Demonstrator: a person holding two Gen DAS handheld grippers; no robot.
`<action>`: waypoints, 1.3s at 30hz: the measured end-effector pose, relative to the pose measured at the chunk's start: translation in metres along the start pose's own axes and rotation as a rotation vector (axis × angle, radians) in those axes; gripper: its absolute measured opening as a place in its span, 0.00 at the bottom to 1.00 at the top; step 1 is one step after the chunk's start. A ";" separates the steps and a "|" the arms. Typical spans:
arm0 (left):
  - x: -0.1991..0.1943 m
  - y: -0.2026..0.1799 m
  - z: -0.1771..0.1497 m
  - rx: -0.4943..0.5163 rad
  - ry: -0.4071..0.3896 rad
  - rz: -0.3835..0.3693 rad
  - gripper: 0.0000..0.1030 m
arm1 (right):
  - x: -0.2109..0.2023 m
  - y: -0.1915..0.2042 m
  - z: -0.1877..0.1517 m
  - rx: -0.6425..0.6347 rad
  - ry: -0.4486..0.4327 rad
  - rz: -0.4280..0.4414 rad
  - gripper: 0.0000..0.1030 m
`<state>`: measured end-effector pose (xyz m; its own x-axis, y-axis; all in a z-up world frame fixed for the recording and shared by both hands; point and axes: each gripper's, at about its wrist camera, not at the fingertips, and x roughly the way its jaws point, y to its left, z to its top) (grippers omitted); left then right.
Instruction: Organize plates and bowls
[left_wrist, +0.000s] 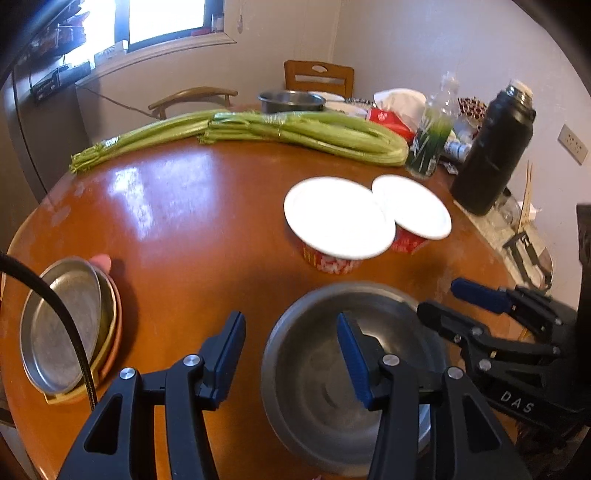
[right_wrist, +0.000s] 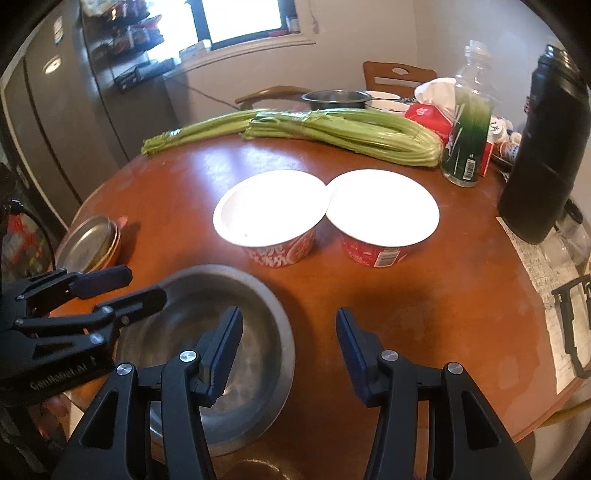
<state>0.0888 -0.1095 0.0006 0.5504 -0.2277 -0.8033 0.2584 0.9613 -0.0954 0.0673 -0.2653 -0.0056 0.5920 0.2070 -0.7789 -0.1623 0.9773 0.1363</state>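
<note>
Two hand-held grippers hover over a steel bowl (left_wrist: 347, 373) at the tabletop's (left_wrist: 207, 221) near edge, both part-open and empty: the left hand-held gripper (left_wrist: 291, 354) straddles its left rim, the right hand-held gripper (right_wrist: 290, 354) its right rim. Stacked metal plates (left_wrist: 62, 328) lie well to the left, nearer the left hand. Two paper bowls (right_wrist: 271, 210) and celery (right_wrist: 332, 129) sit beyond on the glossy wood; a window lights the kitchen.

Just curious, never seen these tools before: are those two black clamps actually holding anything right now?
No. The left gripper and right gripper both hang open above the table, over the edges of the steel bowl, gripping nothing.
</note>
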 end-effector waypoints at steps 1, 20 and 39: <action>0.001 0.001 0.003 -0.001 -0.001 -0.002 0.50 | 0.001 -0.001 0.003 0.008 0.002 0.003 0.53; 0.058 0.008 0.081 0.023 0.037 -0.027 0.50 | 0.050 -0.009 0.053 0.141 0.031 0.051 0.52; 0.100 -0.001 0.086 0.034 0.118 -0.167 0.48 | 0.073 -0.002 0.062 0.095 0.049 0.034 0.38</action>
<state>0.2119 -0.1467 -0.0290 0.4012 -0.3619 -0.8415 0.3664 0.9054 -0.2147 0.1599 -0.2496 -0.0251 0.5474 0.2402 -0.8017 -0.1052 0.9701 0.2188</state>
